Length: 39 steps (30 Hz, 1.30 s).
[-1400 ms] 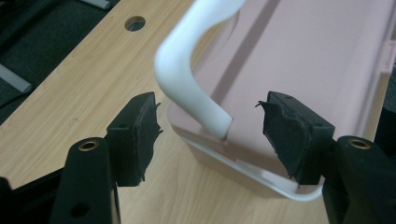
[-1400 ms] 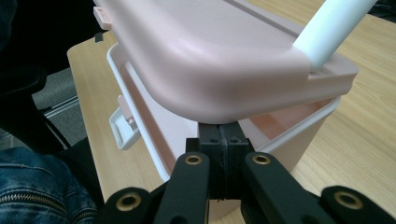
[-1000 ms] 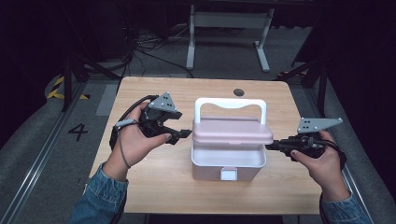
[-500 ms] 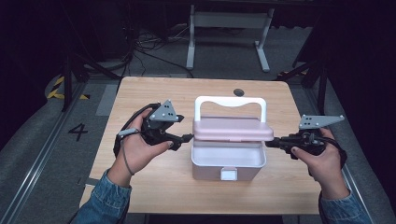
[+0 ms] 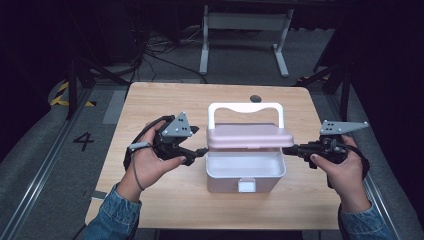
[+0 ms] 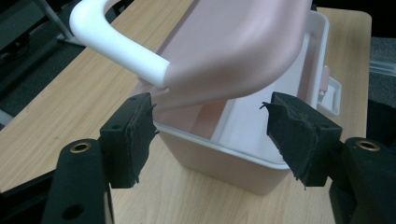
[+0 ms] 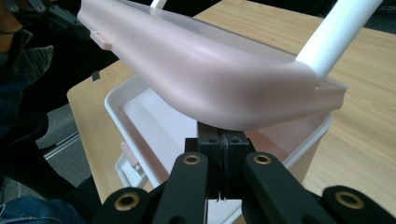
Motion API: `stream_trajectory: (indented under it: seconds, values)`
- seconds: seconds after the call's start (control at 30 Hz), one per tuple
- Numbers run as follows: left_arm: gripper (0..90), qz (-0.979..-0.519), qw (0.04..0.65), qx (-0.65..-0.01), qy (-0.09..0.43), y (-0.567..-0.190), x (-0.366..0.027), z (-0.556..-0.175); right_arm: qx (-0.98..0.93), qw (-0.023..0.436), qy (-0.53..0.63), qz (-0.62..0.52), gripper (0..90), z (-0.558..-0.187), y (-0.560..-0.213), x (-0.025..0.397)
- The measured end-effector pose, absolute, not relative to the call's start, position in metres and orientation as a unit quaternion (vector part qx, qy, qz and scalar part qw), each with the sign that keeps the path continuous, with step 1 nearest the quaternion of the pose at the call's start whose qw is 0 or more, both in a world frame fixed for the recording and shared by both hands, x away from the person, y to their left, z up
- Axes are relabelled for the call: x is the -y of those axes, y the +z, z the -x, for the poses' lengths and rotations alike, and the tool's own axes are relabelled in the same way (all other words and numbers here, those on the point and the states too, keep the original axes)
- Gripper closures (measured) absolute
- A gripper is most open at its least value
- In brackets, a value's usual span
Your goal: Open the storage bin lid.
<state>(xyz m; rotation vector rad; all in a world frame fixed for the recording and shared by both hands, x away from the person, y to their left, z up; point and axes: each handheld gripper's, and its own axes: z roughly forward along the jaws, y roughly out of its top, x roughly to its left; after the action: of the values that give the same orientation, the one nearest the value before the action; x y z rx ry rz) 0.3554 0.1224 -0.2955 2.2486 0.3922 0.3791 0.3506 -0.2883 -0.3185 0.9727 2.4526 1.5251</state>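
From the high view, a white box sits mid-bench, its pink lid half raised. In the left gripper view, the left tongs gape beside it. In the right gripper view, the right tongs press together under the lid, likely lifting next.

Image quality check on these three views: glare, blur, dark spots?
High view: table evenly lit, surroundings nearly black, white handle slightly blown out, overall soft. Left gripper view: pink lid up close looks soft, jaws sharper. Right gripper view: soft sheen on the lid, left edge in deep shadow.
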Motion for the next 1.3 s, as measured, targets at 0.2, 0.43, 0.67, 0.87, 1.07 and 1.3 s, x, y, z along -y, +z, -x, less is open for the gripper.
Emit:
stream_trajectory:
  seconds: [0.2,0.43,0.67,0.87,1.07,1.3]
  values:
    - [32.2,-0.889,0.401,-0.154,0.16,-0.296,-0.117,-0.356,-0.8,0.057,0.506,-0.318,89.7,-0.351,-0.314,0.287]
    - [31.5,-0.888,0.396,-0.157,0.17,-0.298,-0.114,-0.358,-0.793,0.063,0.515,-0.319,90.0,-0.354,-0.311,0.286]
    - [31.6,-0.882,0.407,-0.16,0.174,-0.296,-0.114,-0.361,-0.787,0.069,0.521,-0.323,90.0,-0.358,-0.308,0.285]
    - [31.7,-0.879,0.416,-0.16,0.17,-0.295,-0.11,-0.364,-0.781,0.072,0.527,-0.328,90.0,-0.363,-0.304,0.284]
    - [32.8,-0.87,0.433,-0.157,0.176,-0.291,-0.103,-0.368,-0.781,0.065,0.528,-0.326,89.5,-0.366,-0.305,0.281]
    - [46.7,-0.866,0.432,-0.138,0.212,-0.287,-0.094,-0.369,-0.781,0.064,0.529,-0.325,89.0,-0.365,-0.307,0.282]
